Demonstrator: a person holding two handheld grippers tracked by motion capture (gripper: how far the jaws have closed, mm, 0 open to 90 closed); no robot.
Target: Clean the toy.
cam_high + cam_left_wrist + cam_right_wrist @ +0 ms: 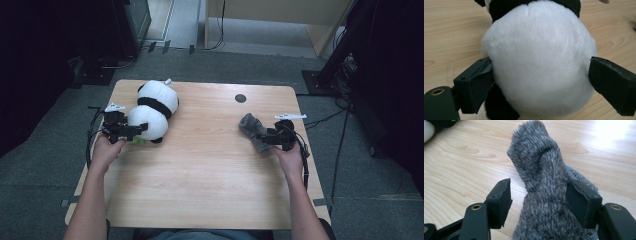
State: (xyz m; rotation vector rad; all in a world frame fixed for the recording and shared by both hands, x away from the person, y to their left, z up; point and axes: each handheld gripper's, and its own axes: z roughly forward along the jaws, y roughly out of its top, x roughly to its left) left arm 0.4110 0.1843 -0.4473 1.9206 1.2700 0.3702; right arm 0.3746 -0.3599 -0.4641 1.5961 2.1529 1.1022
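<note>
A black-and-white panda plush (154,106) lies at the table's far left. My left gripper (141,129) reaches toward it from the left. In the left gripper view my left gripper (541,60) has its jaws spread wide around the plush's round white body (539,62); the pads rest at its sides without denting it. A grey fuzzy cloth (252,131) lies at the right. My right gripper (538,182) is open around the cloth (544,195): one pad touches it and the other stands clear of it.
The wooden table (210,175) has a small black disc (240,98) near its far edge. A bit of green (139,141) peeks from under the plush. Dark stands and cables are on the floor at both sides.
</note>
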